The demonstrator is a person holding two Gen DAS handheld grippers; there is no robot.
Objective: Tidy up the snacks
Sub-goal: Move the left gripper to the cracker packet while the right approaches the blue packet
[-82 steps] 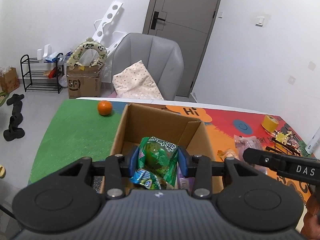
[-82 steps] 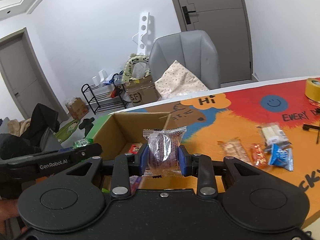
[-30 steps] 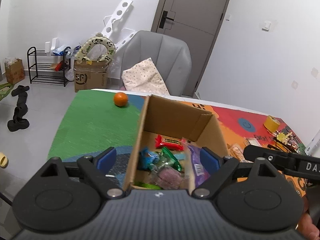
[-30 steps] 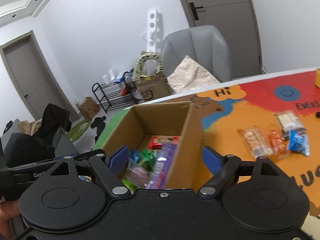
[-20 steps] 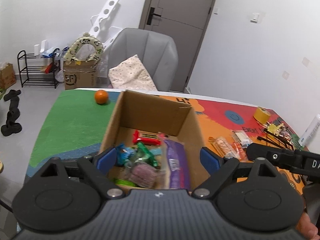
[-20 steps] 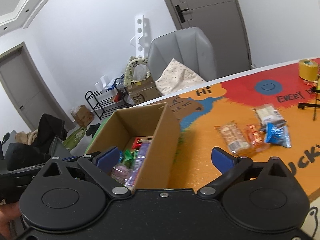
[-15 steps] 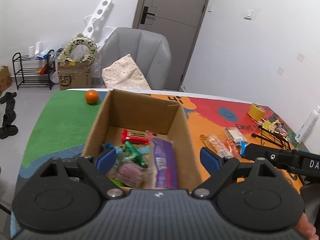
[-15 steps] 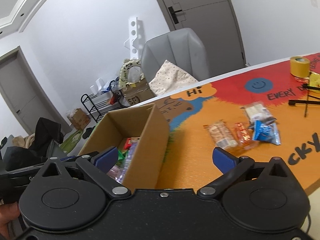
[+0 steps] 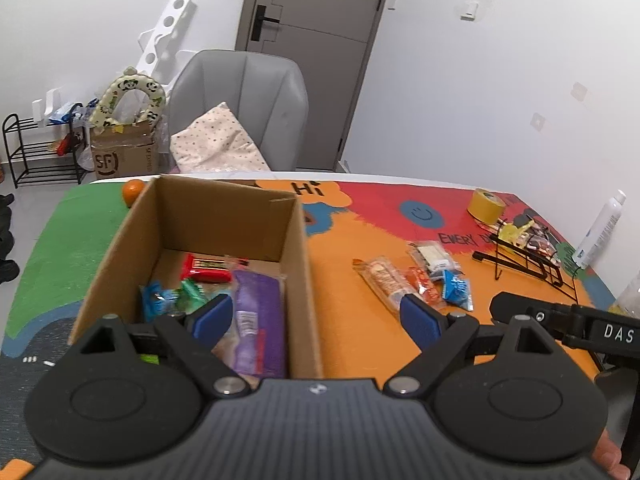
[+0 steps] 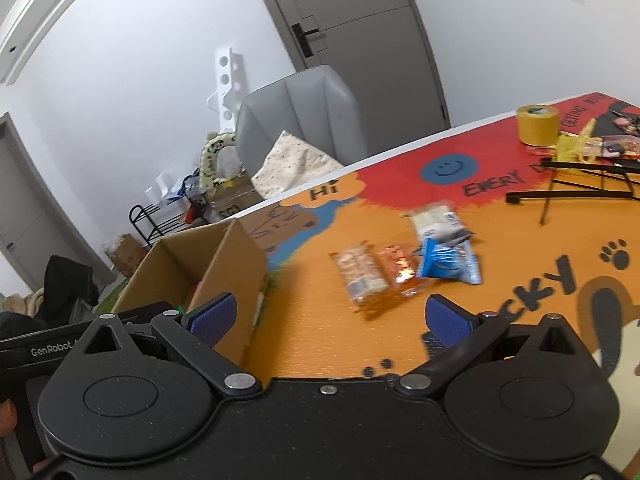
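An open cardboard box (image 9: 298,264) (image 10: 228,264) holds several snacks, among them a purple packet (image 9: 256,320) and a red bar (image 9: 206,270). My left gripper (image 9: 316,320) is open and empty above the box's right wall. My right gripper (image 10: 332,316) is open and empty over the orange mat. Loose snacks lie right of the box: a long biscuit packet (image 9: 384,280) (image 10: 360,274), an orange packet (image 9: 422,286) (image 10: 398,268), a blue packet (image 9: 456,288) (image 10: 446,260) and a white packet (image 9: 432,256) (image 10: 436,220).
An orange (image 9: 133,191) sits on the green mat behind the box. A yellow tape roll (image 9: 485,205) (image 10: 537,125), a black wire stand (image 9: 524,256) (image 10: 572,188) and a white bottle (image 9: 598,232) are at the far right. A grey chair (image 9: 240,108) stands behind the table.
Both grippers let go of their snacks into the box and opened. Both have since swung right, bringing the loose snacks on the mat into view.
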